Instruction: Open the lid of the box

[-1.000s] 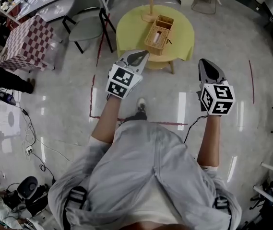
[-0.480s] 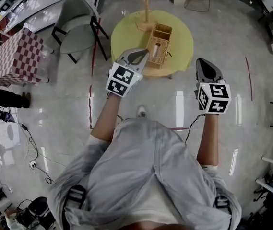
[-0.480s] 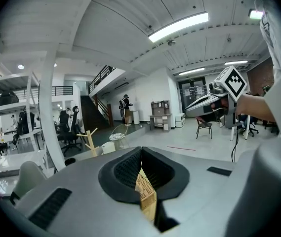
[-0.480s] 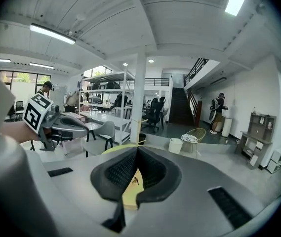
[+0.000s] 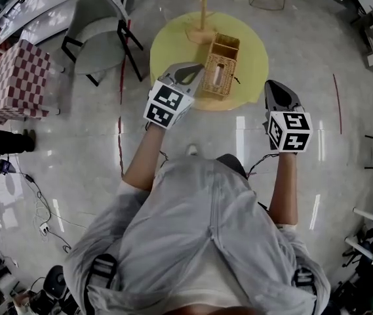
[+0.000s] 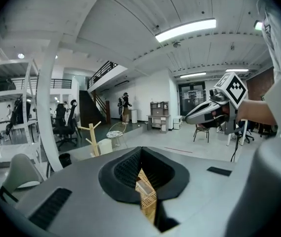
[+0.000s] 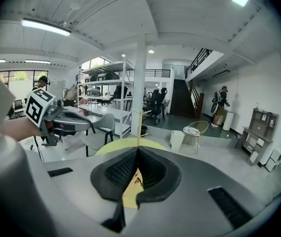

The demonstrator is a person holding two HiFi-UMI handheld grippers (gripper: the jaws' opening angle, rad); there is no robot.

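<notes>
On the round yellow table [image 5: 173, 44], right of centre, stands the woven box [image 5: 220, 67], a wooden branched stand [image 5: 203, 8] just behind it. The left gripper [image 5: 187, 76] is held over the table's near edge, its tip just left of the box and not touching it. In the left gripper view its jaws meet at the tips with nothing between them, and the box shows only through the narrow gap below. The right gripper [image 5: 279, 92] hangs over bare floor, right of the table and well apart from the box. Its jaws are likewise closed and empty. Whether the box lid is raised cannot be told.

The floor [image 5: 75, 143] is glossy grey with a red tape line [image 5: 120, 110]. A grey chair [image 5: 98, 18] stands left of the table, with a checkered cube [image 5: 12, 81] further left.
</notes>
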